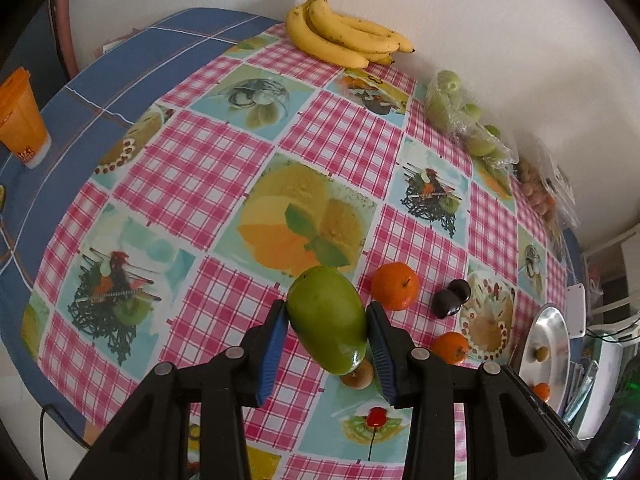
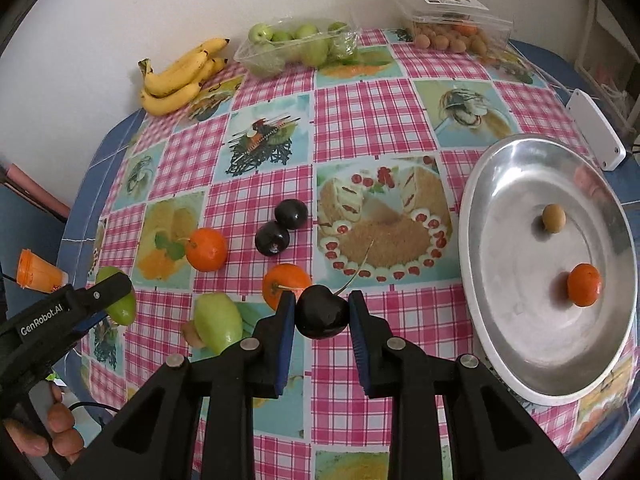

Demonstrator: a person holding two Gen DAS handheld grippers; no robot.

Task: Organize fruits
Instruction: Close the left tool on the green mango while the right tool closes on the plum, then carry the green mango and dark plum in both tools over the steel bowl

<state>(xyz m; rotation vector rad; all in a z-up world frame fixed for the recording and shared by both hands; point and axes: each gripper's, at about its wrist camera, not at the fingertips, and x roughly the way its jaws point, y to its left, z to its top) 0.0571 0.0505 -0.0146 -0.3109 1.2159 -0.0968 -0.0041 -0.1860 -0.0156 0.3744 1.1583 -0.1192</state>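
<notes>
green mango [image 1: 329, 320] clamped in left tool [image 1: 327, 330].

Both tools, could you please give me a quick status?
Left tool shut on green mango. Right tool shut on dark cherry. Silver tray right, path clear.

Both claws same build: matte black plastic arms, blue ribbed pads [image 1: 273, 346] on the inner finger faces, round silver screws [image 2: 250, 344] at the pivots. Left claw [image 2: 116, 294] body carries white "GenRobot.AI" lettering, grey handle below. Bare-skinned hand [image 2: 48, 428] on it, no sleeve visible. Right claw [image 2: 322, 314] unmarked.
</notes>
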